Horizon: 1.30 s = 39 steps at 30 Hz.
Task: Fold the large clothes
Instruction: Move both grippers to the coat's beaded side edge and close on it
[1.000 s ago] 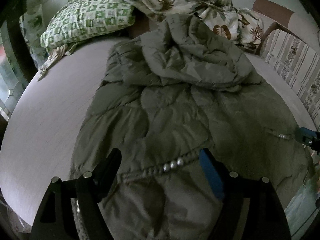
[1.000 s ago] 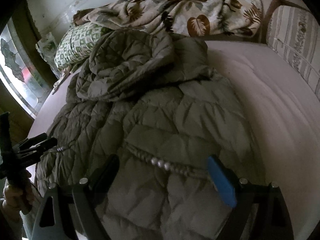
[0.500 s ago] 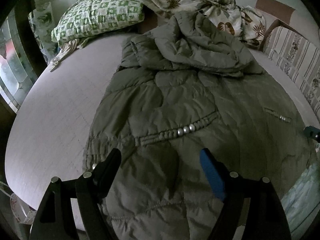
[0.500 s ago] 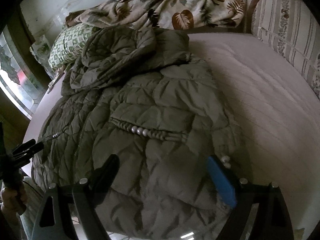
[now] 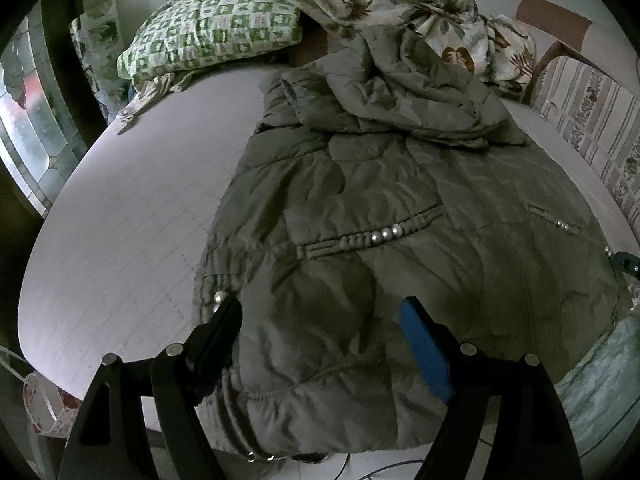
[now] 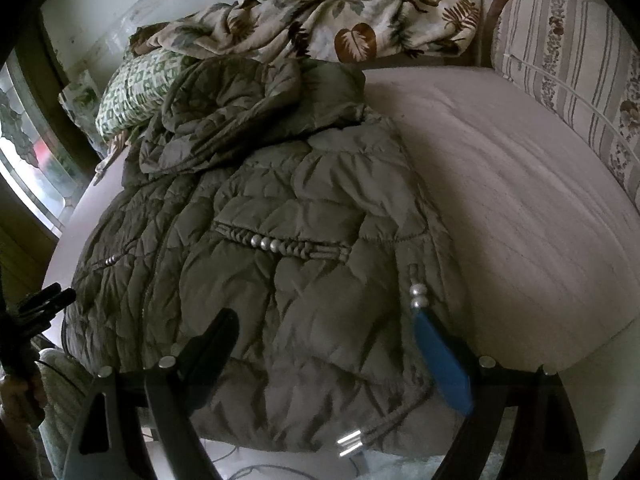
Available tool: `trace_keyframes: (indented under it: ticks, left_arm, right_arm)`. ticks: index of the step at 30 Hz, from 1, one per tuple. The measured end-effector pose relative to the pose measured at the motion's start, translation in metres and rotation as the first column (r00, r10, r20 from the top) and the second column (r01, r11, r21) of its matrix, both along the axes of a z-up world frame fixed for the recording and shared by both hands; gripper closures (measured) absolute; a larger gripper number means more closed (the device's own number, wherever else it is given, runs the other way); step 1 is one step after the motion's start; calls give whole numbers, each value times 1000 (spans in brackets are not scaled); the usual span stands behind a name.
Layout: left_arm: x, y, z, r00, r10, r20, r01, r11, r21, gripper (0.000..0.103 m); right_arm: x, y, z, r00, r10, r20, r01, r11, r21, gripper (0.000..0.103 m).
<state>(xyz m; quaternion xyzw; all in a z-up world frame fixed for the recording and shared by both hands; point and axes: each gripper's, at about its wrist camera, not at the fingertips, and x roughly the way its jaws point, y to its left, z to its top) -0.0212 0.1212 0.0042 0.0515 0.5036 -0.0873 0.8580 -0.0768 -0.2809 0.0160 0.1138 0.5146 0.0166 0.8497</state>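
Note:
An olive quilted puffer coat (image 5: 380,208) lies lengthwise on the bed, its hood bunched at the far end and its hem hanging over the near edge; it also shows in the right wrist view (image 6: 280,240). My left gripper (image 5: 320,320) is open above the hem's left part, touching nothing. My right gripper (image 6: 324,332) is open above the hem's right part, empty, with a beaded drawstring (image 6: 416,296) by its blue finger. The left gripper also appears at the left edge of the right wrist view (image 6: 44,300).
The coat rests on a pale mattress (image 5: 132,220). A green checked pillow (image 5: 212,32) and a leaf-print blanket (image 6: 348,20) lie at the head. A striped cushion (image 6: 568,68) lines the right side. A window (image 5: 28,128) is on the left.
Both grippers have pulled back toward the near edge of the bed and risen, so the whole hem now shows. Both jaws stay open. The coat lies flatter.

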Motion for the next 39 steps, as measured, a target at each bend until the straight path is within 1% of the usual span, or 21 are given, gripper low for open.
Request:
trace_keyframes:
  ticks: [6,11,16,20,25,28,31,33,39]
  left_arm:
    - [-6,17,-3,999,32,-14,-33,999,-13,22]
    - [-12,42,-5,997,70,-25,-71,997,-17,21]
    - [-15,63,-14,993,105,-56,-106,994,-12,21]
    - [-14,75,-22,988,125,-87,-127,992,-24,21]
    - [-10,76,-28,986,120,-116,-126,991,-41,21]
    - [-10,69,-34,986,97,-132,-101,995,-19,21]
    - [-9,64,-38,988,74,-132,-74,997,5,21]
    - [-7,64,-41,987,69,-143,-69,998,3,21]
    - [0,76,-52,977,94,-194,-104,994,-43,13]
  right_arm:
    - [-4,-4,3,1000,11,-10,-11,1000,-14,12]
    - [-8,-9,3,999,21,-30,-22,999,-29,12]
    - [-14,-18,0,999,16,-49,-18,999,-40,12]
    - [-16,-27,-6,998,-1,-65,-1,999,-38,12]
    - [-15,-36,-13,996,-12,-91,9,1000,-26,12]
    - [-14,-42,-18,994,-18,-109,15,999,-28,12]
    - [-12,-47,-25,991,-25,-131,24,1000,-9,12]
    - [-9,-50,-31,988,-29,-148,31,999,11,12]
    - [-2,-58,-46,982,-47,-184,62,995,79,12]
